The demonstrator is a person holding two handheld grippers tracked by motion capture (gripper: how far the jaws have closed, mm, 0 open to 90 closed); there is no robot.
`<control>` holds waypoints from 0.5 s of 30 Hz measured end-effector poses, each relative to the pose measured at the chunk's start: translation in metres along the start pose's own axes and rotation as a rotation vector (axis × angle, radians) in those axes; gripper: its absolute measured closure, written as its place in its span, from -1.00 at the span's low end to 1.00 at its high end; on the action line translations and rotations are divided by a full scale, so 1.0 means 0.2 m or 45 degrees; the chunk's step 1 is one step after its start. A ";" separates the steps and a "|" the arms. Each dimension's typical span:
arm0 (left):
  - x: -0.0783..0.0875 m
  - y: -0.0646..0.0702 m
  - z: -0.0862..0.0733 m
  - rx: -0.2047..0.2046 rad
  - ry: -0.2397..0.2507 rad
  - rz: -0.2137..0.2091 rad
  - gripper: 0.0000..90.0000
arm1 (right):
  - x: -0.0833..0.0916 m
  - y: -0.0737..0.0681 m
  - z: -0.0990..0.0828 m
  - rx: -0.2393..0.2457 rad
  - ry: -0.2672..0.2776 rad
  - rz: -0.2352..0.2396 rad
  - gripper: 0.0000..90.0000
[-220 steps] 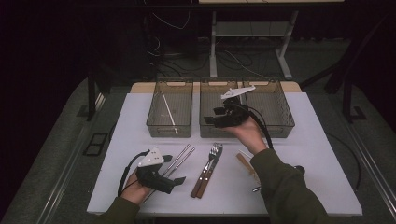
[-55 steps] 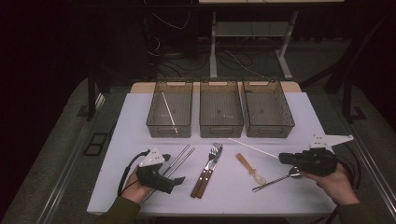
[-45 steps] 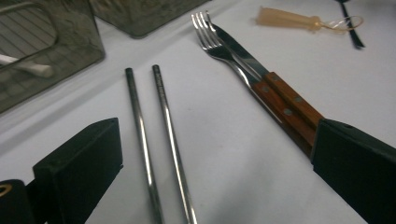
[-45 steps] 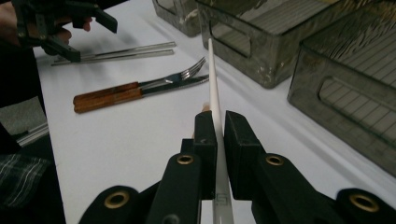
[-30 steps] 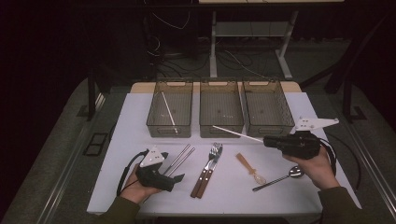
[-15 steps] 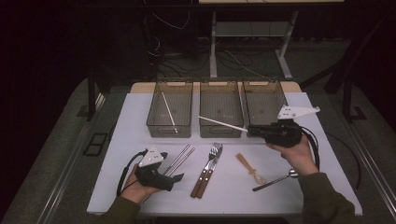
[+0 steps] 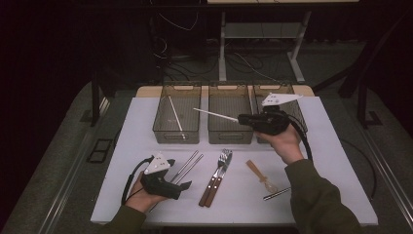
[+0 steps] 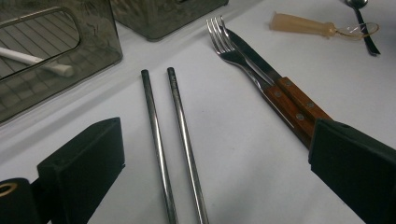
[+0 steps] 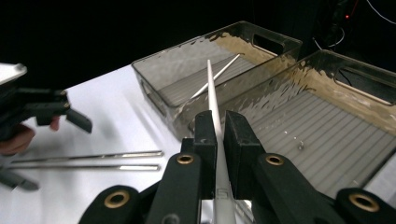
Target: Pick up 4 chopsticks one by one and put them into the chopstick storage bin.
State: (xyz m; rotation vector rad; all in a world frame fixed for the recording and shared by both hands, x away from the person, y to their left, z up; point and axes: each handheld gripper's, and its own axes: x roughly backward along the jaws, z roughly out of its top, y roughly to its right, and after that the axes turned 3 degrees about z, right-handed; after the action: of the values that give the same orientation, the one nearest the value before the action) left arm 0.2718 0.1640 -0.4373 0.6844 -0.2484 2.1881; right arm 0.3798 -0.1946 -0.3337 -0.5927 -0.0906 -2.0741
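Near the table's front edge the left gripper (image 7: 182,186) rests with its jaws wide apart and empty, just short of two metal chopsticks (image 8: 170,135). Farther back, the right gripper (image 7: 242,118) pinches a white chopstick (image 7: 215,114) by its end over the middle bin (image 7: 230,134), tip aimed at the left bin (image 7: 176,132), where its mate (image 7: 176,117) lies. So thin a grip may let it swivel, catch a rim, or fall into the middle bin.

Dark room, grey floor (image 7: 63,161), desk frame (image 7: 263,34), trailing cables (image 7: 180,29)

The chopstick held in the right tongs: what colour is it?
White; the chopstick shows best in the right gripper view, clamped between the black jaws.
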 end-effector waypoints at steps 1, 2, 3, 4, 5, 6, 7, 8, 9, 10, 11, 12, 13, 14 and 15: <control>0.00 0.00 0.00 0.002 0.000 -0.001 -0.95 | -0.02 0.00 0.01 -0.007 -0.002 -0.006 0.87; 0.00 0.00 0.00 0.004 0.000 -0.003 -0.95 | -0.04 0.01 0.02 -0.010 -0.003 -0.011 0.87; 0.00 0.00 0.00 0.001 0.000 -0.004 -0.95 | -0.06 0.01 0.03 -0.017 -0.002 -0.013 0.87; 0.00 0.00 0.00 0.002 0.000 -0.005 -0.95 | -0.08 0.01 0.04 -0.024 -0.003 -0.017 0.87; 0.00 0.00 0.00 0.001 0.000 -0.006 -0.95 | -0.10 0.02 0.05 -0.028 -0.006 -0.023 0.87; 0.00 0.00 0.00 0.000 -0.001 -0.007 -0.95 | -0.12 0.02 0.06 -0.033 -0.007 -0.025 0.87; 0.00 0.00 0.00 -0.001 -0.002 -0.008 -0.95 | -0.15 0.02 0.07 -0.041 -0.010 -0.029 0.87; 0.00 0.00 0.00 0.000 0.000 -0.009 -0.95 | -0.17 0.03 0.07 -0.046 -0.014 -0.032 0.87; 0.00 0.00 0.00 -0.001 0.000 -0.010 -0.95 | -0.20 0.03 0.08 -0.053 -0.021 -0.038 0.87; 0.00 0.00 0.00 0.001 0.000 -0.010 -0.95 | -0.22 0.04 0.08 -0.058 -0.027 -0.042 0.87; 0.00 0.00 0.00 0.001 0.002 -0.009 -0.95 | -0.25 0.04 0.09 -0.065 -0.037 -0.046 0.87; 0.00 0.00 0.00 0.009 0.007 -0.011 -0.95 | -0.28 0.04 0.10 -0.064 -0.044 -0.051 0.87; 0.00 0.00 0.00 0.014 0.009 -0.011 -0.95 | -0.31 0.04 0.11 -0.066 -0.051 -0.058 0.87; 0.00 0.00 0.00 0.016 0.012 -0.011 -0.95 | -0.33 0.04 0.11 -0.070 -0.058 -0.058 0.87; 0.00 0.00 0.01 0.018 0.011 -0.013 -0.95 | -0.36 0.04 0.12 -0.072 -0.066 -0.059 0.87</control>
State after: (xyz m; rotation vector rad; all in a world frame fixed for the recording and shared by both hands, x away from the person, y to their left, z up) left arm 0.2723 0.1638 -0.4363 0.6823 -0.2252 2.1846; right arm 0.4259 -0.1358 -0.3457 -0.6849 -0.0766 -2.1125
